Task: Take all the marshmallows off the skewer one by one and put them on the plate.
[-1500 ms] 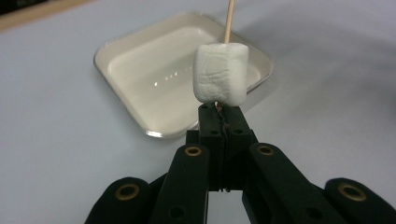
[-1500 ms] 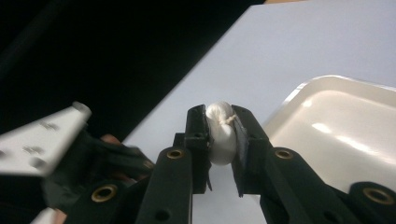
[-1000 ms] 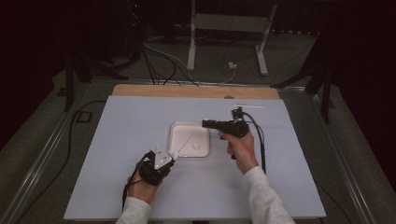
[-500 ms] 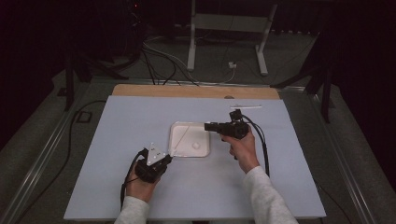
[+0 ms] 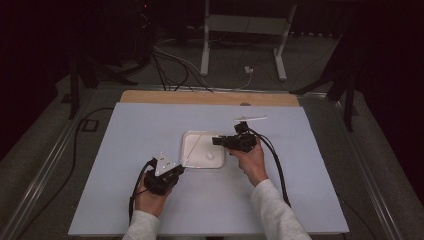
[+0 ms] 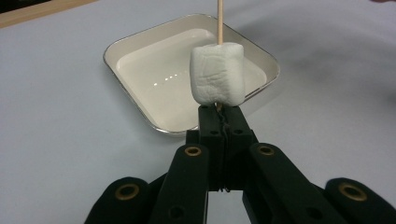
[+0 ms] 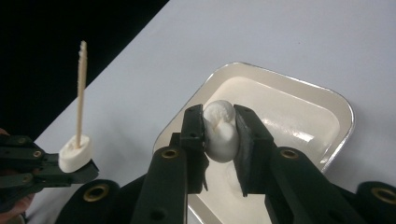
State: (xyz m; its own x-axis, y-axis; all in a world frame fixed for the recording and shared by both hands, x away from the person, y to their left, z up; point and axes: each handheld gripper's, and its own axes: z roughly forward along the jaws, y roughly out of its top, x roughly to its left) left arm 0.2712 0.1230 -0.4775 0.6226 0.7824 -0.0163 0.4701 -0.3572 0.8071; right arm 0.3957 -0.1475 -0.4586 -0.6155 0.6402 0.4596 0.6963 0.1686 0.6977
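My left gripper (image 6: pixel 219 109) is shut on the foot of a thin wooden skewer (image 6: pixel 219 21) that stands upright. A white marshmallow (image 6: pixel 217 74) is threaded on the skewer just above the jaws. In the high view the left gripper (image 5: pixel 180 169) rests at the near left corner of a white square tray (image 5: pixel 187 136). My right gripper (image 7: pixel 220 135) pinches a second marshmallow (image 7: pixel 222 133) above the tray (image 7: pixel 336 109). Its jaws have just been opening a little, with the pads still on the marshmallow. In the high view the right gripper (image 5: pixel 217 141) points left over the tray's right edge.
The tray lies mid-table on a pale blue mat (image 5: pixel 125 140), with bare mat all around it. A small white lump (image 5: pixel 209 156) shows in the tray's near right part. A thin pale stick (image 5: pixel 250 119) lies on the mat behind the right hand. Cables trail from both grippers.
My right gripper has sunk and come nearer with its marshmallow, down to the tray's right edge. The left gripper and its skewer have stayed where they were.
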